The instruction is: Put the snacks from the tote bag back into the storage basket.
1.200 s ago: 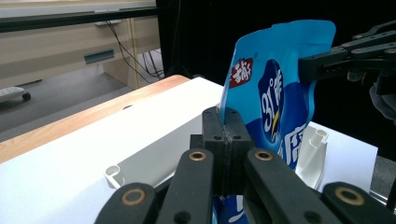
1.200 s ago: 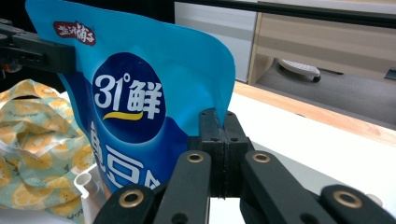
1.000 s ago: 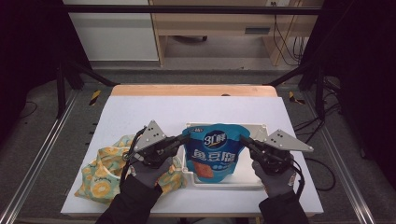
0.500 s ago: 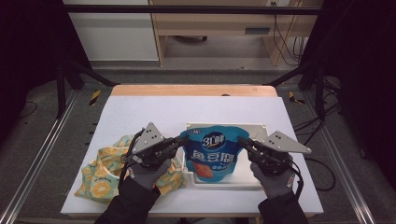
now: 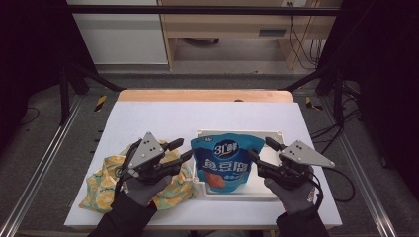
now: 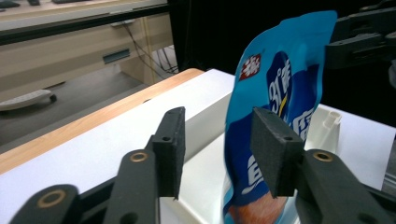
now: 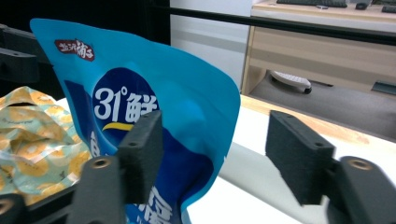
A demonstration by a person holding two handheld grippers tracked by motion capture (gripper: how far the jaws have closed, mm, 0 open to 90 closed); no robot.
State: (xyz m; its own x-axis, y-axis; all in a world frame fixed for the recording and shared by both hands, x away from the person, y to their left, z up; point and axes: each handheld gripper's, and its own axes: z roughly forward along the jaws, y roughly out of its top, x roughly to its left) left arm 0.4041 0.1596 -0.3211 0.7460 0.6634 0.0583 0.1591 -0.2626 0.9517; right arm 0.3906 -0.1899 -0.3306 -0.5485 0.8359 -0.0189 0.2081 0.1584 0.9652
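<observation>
a white surface (image 5: 148, 118) carries a white tray (image 5: 271, 187) with a blue pouch (image 5: 225, 160) standing in it, printed "31°" with chinese characters and a red corner label. a yellow-patterned cloth bag (image 5: 106, 182) lies just left of the tray. the left gripper (image 5: 184, 149) and right gripper (image 5: 258, 150) flank the pouch from either side, jaws wide, gloved hands low.

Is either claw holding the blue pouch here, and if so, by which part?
Neither holds it. Both the left claw and right claw are open, flanking the blue pouch.
</observation>
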